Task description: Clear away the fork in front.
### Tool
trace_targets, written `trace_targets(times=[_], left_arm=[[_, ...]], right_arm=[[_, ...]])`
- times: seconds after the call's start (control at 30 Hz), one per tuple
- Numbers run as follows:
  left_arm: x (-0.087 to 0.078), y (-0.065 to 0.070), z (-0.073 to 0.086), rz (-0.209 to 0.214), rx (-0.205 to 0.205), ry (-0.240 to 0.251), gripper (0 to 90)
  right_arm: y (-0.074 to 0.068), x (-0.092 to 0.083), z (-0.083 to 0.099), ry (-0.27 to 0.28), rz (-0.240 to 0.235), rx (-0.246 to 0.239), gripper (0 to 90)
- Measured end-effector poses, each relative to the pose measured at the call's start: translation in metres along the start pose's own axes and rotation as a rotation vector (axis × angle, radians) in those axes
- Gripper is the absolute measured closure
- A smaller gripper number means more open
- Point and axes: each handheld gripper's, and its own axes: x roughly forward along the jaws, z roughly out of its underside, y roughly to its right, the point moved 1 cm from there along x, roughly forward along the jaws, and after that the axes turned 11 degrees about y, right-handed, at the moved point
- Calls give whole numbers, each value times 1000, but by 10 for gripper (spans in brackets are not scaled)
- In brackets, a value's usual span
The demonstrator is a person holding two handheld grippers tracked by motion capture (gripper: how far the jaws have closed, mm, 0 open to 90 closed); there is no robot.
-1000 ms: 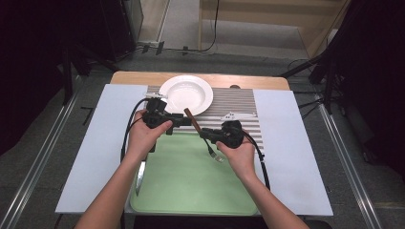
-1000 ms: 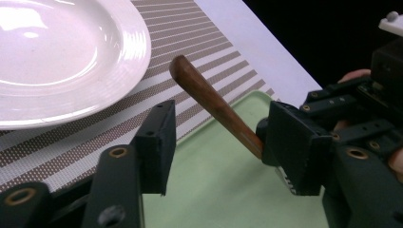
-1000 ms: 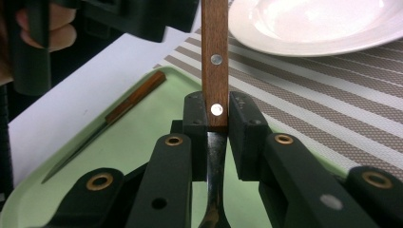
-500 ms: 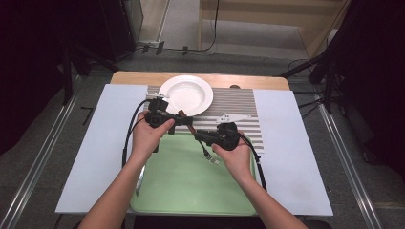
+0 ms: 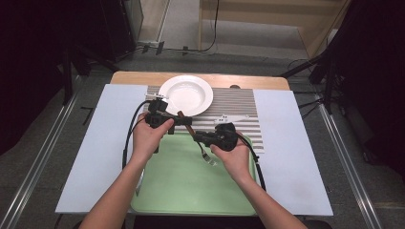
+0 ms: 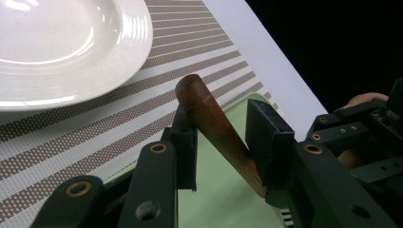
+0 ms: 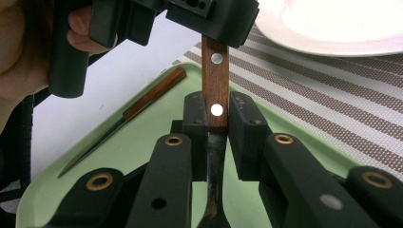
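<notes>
A fork with a wooden handle (image 5: 186, 125) hangs over the green tray (image 5: 191, 191), tines (image 5: 206, 155) pointing down toward me. My right gripper (image 5: 197, 137) is shut on the fork (image 7: 215, 90) where the handle meets the metal. My left gripper (image 5: 184, 120) has its jaws around the handle's free end (image 6: 214, 128). They have just been closing, and a gap still shows beside the slanting handle. A white plate (image 5: 186, 94) sits just beyond on the striped placemat (image 5: 234, 102).
A wooden-handled knife (image 7: 138, 111) lies in the tray's left part, partly under my left forearm in the high view. A pale mat (image 5: 110, 143) covers the table on both sides. Dark floor and rails surround the table.
The left gripper has slid a little to the right onto the fork's handle end, and its jaws have narrowed around it. The right gripper has kept its hold and stayed in place.
</notes>
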Motion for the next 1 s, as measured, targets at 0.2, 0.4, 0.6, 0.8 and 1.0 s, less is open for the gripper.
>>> trace_targets(times=[0.2,0.4,0.6,0.8,1.0], left_arm=[[-1,1,0,16,-6,6,683],[-2,2,-1,36,-8,6,708],[-4,4,-2,57,-14,8,729],[-7,5,-2,120,-50,-6,797],[-8,11,-4,136,-26,-20,798]], right_arm=[[0,1,1,-4,-4,-1,767],[-2,2,1,-5,-9,0,767],[-3,3,1,-2,-11,-8,768],[-4,0,-1,18,-19,-23,886],[-9,-5,-8,42,-60,-31,696]])
